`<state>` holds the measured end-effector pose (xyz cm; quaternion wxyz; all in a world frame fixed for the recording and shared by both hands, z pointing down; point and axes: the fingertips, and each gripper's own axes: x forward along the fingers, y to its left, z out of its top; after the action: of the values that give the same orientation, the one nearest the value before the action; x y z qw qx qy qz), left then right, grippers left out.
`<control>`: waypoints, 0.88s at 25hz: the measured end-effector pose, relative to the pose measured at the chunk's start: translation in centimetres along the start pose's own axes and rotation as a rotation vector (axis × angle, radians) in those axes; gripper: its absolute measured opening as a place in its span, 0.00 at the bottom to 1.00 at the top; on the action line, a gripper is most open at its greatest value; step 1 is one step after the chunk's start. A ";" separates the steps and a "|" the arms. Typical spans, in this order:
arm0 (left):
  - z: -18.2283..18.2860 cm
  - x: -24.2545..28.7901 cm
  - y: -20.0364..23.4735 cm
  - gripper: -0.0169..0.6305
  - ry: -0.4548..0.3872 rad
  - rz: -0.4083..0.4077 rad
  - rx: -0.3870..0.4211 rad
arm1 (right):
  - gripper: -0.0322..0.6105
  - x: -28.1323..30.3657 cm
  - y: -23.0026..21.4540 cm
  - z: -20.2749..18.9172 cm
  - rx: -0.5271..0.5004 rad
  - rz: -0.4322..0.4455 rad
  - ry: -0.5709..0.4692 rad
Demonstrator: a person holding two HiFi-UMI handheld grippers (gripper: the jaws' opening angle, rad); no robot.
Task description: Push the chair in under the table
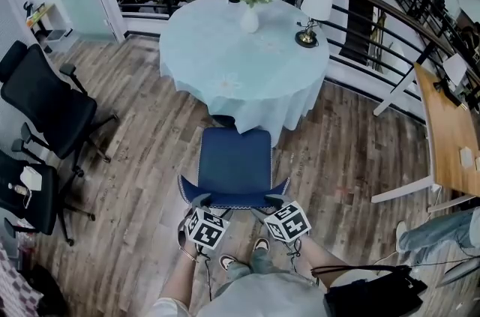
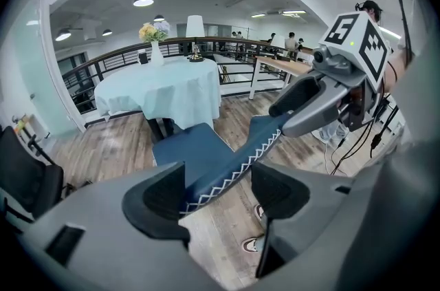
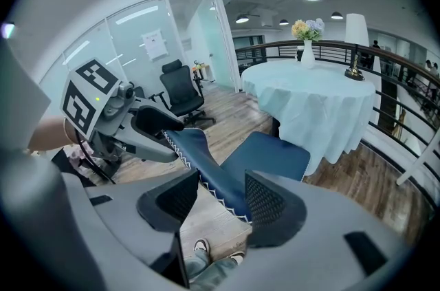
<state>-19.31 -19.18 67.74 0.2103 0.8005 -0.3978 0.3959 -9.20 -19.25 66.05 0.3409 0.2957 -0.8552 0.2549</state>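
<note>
Head view: left gripper and right gripper sit side by side at the near rim of the blue chair.
Left gripper jaws: apart, straddling the left end of the backrest top edge; the fabric lies against one jaw and floor shows beside the other.
Chair position: mid-floor, seat facing the round table, far edge just at the tablecloth hem, not yet under.
Right gripper jaws: apart, straddling the right end of the same edge, equally loose.
Backrest axis: left to right, crosswise to the push.
Table bearing: straight ahead of both grippers, beyond the seat.
Nearer hand: neither; an even forward push looks called for.
</note>
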 end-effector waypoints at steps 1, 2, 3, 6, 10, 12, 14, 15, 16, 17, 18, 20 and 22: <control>0.2 0.1 0.2 0.49 -0.002 0.001 0.000 | 0.36 0.1 -0.1 0.2 -0.002 -0.003 -0.002; 0.4 0.1 0.4 0.49 -0.003 0.001 0.000 | 0.37 0.1 -0.3 0.5 -0.003 -0.006 -0.003; 0.5 0.2 0.5 0.49 -0.003 0.002 0.000 | 0.37 0.2 -0.4 0.6 -0.005 -0.009 -0.004; 0.9 0.7 0.9 0.49 -0.003 0.002 0.003 | 0.37 0.5 -1.0 1.0 -0.006 -0.014 -0.008; 1.5 1.3 1.5 0.49 -0.002 0.001 0.003 | 0.37 0.9 -1.7 1.5 -0.006 -0.012 -0.005; 1.9 1.4 1.7 0.49 -0.004 0.002 0.005 | 0.37 0.9 -2.0 1.8 -0.006 -0.012 -0.003; 2.2 1.5 1.9 0.49 -0.004 0.003 0.004 | 0.37 1.0 -2.3 2.1 -0.005 -0.012 0.000; 2.4 1.6 2.0 0.49 -0.003 0.002 0.003 | 0.37 1.0 -2.4 2.2 -0.005 -0.013 0.001; 2.6 1.8 2.0 0.49 -0.003 0.002 0.003 | 0.37 1.0 -2.7 2.4 -0.007 -0.016 0.001; 2.8 2.0 2.1 0.49 -0.003 0.002 0.004 | 0.37 1.0 -3.0 2.5 -0.008 -0.019 0.000; 3.1 2.3 2.2 0.49 -0.003 0.004 0.005 | 0.37 1.1 -3.3 2.7 -0.009 -0.023 -0.002; 3.6 2.8 2.6 0.49 -0.004 0.007 0.008 | 0.37 1.4 -4.0 3.1 -0.011 -0.032 -0.007; 4.1 3.2 3.0 0.49 -0.001 0.006 0.008 | 0.37 1.6 -4.6 3.5 -0.013 -0.039 -0.011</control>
<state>-18.66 -25.15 67.90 0.2059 0.8003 -0.3986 0.3978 -8.55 -25.22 66.03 0.3429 0.3116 -0.8528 0.2411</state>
